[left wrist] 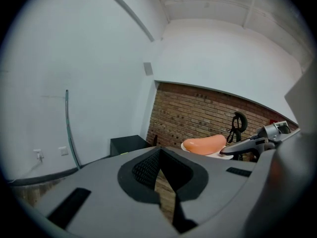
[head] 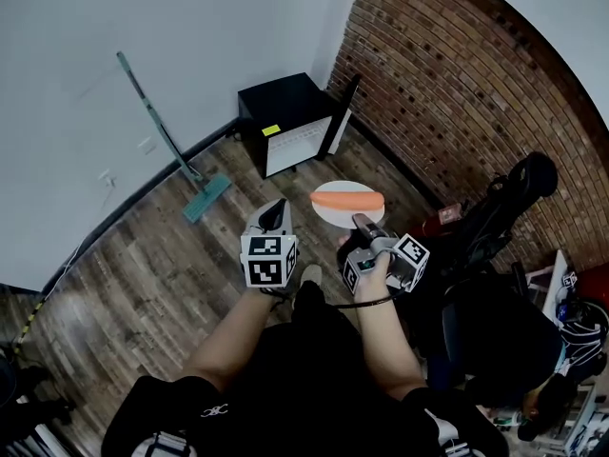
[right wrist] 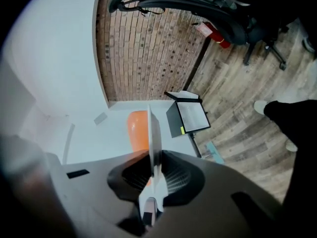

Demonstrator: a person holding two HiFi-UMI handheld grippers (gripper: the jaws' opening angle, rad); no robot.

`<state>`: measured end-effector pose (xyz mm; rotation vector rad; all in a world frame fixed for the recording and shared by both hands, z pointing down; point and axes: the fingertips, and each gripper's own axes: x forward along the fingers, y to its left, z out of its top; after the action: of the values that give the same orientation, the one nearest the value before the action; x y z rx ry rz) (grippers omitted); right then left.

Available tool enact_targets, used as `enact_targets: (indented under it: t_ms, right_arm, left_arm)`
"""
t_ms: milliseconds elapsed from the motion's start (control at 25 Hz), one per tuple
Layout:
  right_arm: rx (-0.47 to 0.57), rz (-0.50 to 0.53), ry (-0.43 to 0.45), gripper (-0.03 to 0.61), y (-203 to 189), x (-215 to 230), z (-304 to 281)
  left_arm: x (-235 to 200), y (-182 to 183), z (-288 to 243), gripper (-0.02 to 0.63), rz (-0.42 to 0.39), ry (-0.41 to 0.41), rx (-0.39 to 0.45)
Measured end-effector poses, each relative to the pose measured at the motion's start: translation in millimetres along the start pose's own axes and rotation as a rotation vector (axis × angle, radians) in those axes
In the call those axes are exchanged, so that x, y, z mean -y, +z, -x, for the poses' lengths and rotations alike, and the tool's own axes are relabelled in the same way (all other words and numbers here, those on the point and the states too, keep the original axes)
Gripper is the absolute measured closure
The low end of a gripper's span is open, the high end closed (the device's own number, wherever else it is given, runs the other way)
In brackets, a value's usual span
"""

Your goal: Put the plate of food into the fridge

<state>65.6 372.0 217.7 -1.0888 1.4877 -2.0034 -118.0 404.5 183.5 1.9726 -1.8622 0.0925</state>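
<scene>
Wood-plank floor point(head: 143, 255) runs to a black mini fridge point(head: 276, 108) in the corner. Short of it, the right gripper point(head: 360, 225) clamps the near rim of a level white plate point(head: 333, 217). Its long orange food point(head: 347, 199) lies crosswise, left to right. The left gripper point(head: 277, 208) is closed and empty.

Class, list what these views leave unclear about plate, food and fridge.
Shelves inside the fridge: too small in head and right gripper views.
What the food is: too small in head view; edge-on plate half hides it in right gripper view.
Rim inside the right claw: covered by pads.
</scene>
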Motion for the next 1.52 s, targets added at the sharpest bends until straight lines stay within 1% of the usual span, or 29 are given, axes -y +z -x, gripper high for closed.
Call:
enact_targets:
  t_ms: [160, 320, 480, 560, 640, 760, 920, 1040, 1160, 1280, 1360, 1520]
  right_arm:
    - [-0.008, 0.025, -0.002, 0.525, 41, -10, -42]
    - [-0.025, 0.065, 0.009, 0.525, 89, -38, -90]
    - [-0.050, 0.082, 0.006, 0.525, 133, -51, -136]
    - [-0.054, 0.083, -0.005, 0.525, 154, -50, -153]
    - [-0.058, 0.083, -0.036, 0.525, 171, -43, -164]
    - [-0.062, 0.056, -0.074, 0.525, 189, -28, -181]
    - [-0.057, 0.024, -0.127, 0.525, 205, -2, -201]
    - [-0.041, 0.006, -0.138, 0.523, 217, 6, -221]
    - [-0.028, 0.027, -0.126, 0.523, 229, 6, -247]
    - [-0.006, 0.061, -0.092, 0.523, 249, -2, -284]
    - [0.014, 0.064, -0.076, 0.523, 263, -3, -311]
    - [0.045, 0.052, -0.086, 0.523, 276, 15, -349]
  left_arm:
    - [0, 15, -46, 0.618, -0.023, 0.019, -0.005]
    - [2, 44, -101, 0.617, -0.039, 0.050, 0.003]
    - [3, 67, -157, 0.618, -0.032, 0.080, 0.012]
    - [8, 70, -180, 0.618, -0.036, 0.084, 0.001]
    - [13, 64, -197, 0.618, -0.030, 0.087, -0.021]
    - [17, 48, -223, 0.618, -0.040, 0.078, -0.082]
    - [16, 29, -259, 0.618, -0.060, 0.041, -0.148]
    - [12, 26, -293, 0.618, -0.083, -0.007, -0.184]
    - [4, 25, -333, 0.618, -0.104, -0.063, -0.224]
    - [-3, 31, -388, 0.618, -0.129, -0.130, -0.248]
    - [-11, 35, -426, 0.617, -0.151, -0.174, -0.267]
    - [-29, 33, -479, 0.618, -0.173, -0.259, -0.336]
